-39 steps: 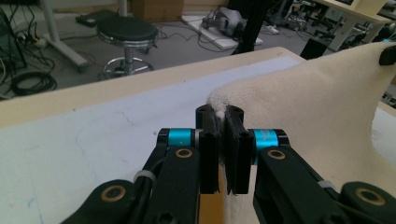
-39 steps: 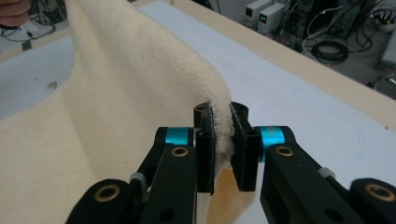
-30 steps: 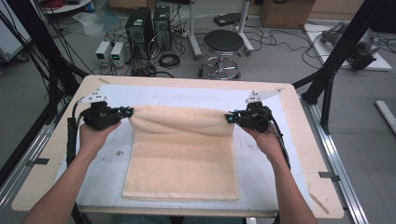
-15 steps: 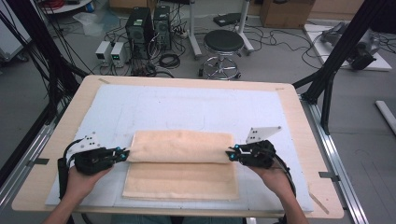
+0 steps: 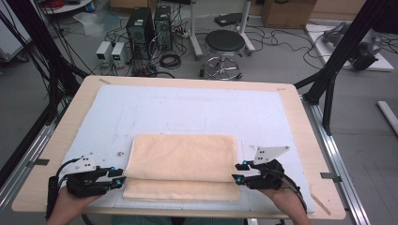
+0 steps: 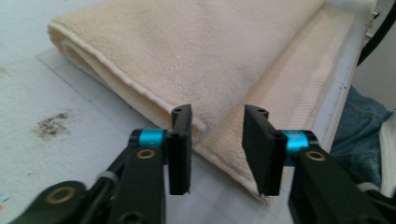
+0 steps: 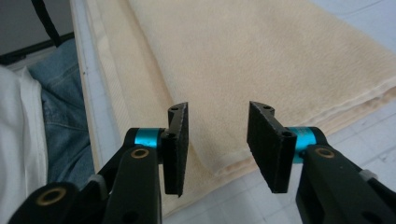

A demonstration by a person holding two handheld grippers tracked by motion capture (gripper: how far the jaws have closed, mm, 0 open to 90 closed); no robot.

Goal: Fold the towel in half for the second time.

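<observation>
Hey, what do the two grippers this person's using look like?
Both are black. The left gripper and right gripper each have two flat black jaws with blue collars and brass-coloured pivots. In the high view each carries a pale three-cornered plate on top and trails a black cable.
</observation>
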